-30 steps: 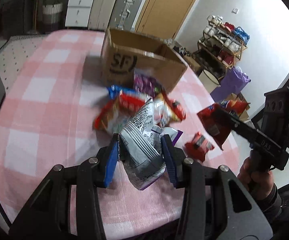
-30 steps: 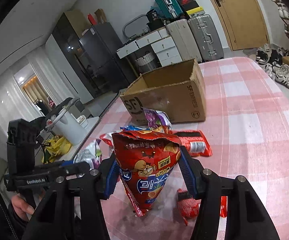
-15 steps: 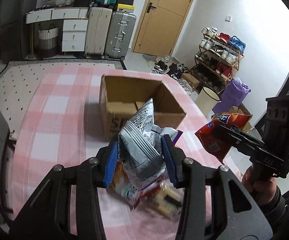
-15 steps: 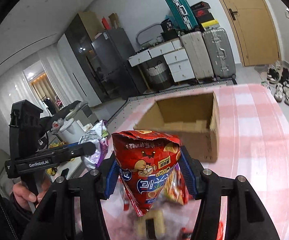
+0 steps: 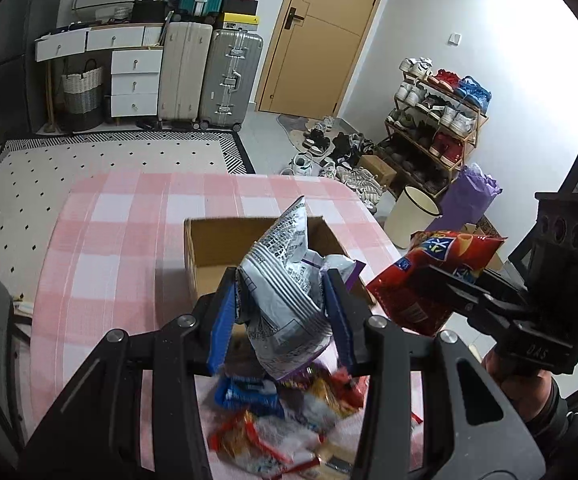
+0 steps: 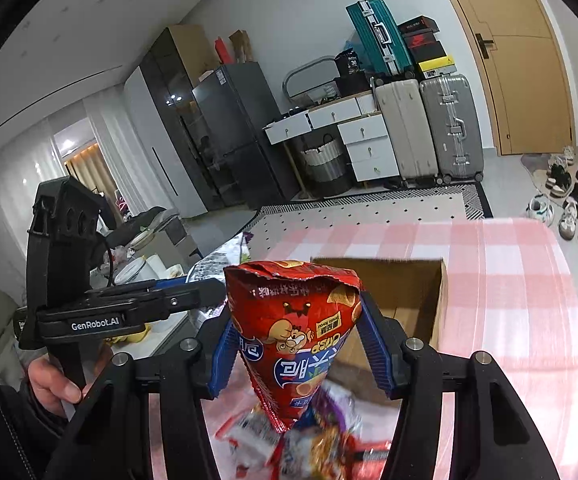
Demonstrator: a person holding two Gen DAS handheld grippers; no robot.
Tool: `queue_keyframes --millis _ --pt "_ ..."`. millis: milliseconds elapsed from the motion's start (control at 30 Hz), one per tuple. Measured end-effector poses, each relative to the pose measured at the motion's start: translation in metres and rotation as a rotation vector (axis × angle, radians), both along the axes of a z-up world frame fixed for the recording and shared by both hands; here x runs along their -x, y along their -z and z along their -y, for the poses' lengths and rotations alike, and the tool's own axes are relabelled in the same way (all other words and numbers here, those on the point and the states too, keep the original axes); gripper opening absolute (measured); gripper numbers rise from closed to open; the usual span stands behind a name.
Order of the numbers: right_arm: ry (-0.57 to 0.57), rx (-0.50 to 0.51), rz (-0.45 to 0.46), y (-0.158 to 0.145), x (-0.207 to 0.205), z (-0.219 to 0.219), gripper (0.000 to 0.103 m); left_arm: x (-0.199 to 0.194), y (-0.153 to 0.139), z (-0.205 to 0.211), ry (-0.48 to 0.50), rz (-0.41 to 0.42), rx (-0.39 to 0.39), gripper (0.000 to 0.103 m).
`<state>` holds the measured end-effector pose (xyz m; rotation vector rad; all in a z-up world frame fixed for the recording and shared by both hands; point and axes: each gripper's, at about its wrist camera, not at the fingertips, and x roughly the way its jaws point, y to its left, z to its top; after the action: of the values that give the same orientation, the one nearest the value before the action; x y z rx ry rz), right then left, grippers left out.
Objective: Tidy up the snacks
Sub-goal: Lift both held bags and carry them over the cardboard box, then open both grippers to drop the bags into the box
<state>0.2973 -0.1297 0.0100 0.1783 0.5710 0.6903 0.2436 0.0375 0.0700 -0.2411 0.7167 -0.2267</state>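
Observation:
My left gripper [image 5: 285, 320] is shut on a silver and purple snack bag [image 5: 285, 292], held high above the table, just short of the open cardboard box [image 5: 209, 248]. My right gripper [image 6: 295, 344] is shut on a red chip bag [image 6: 293, 332], also raised near the box [image 6: 417, 296]. The red bag also shows in the left wrist view [image 5: 433, 280], to the right of the box. A heap of loose snack packets [image 5: 285, 420] lies on the pink checked tablecloth [image 5: 121, 248] below both grippers and also shows in the right wrist view [image 6: 309, 440].
The table's far edge lies beyond the box. Past it are a dotted rug [image 5: 101, 156], suitcases [image 5: 229, 76], white drawers [image 5: 133, 76], a door, a shoe rack [image 5: 437, 120] and a white bin [image 5: 413, 216]. A side counter with dishes [image 6: 145, 268] stands left.
Both grippers have lifted their bags up from the heap and moved toward the box. The views now look into the box from higher, and the snack heap has dropped to the frames' bottom.

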Motion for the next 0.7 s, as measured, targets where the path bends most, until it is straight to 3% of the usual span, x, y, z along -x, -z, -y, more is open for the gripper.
queue_keyframes --millis 133,333,700 --pt "0.001 -0.001 -0.013 -0.005 -0.026 -0.005 0.056 -0.034 0.008 0.003 0.012 -0.029 0.001 0.040" --pt "0.031 0.010 -0.059 0.013 -0.061 -0.009 0.056 -0.084 0.049 0.006 -0.009 -0.096 0.045 0.040" --pt "0.073 0.049 -0.130 0.060 -0.101 -0.005 0.056 -0.120 0.110 0.010 -0.024 -0.155 0.006 0.040"
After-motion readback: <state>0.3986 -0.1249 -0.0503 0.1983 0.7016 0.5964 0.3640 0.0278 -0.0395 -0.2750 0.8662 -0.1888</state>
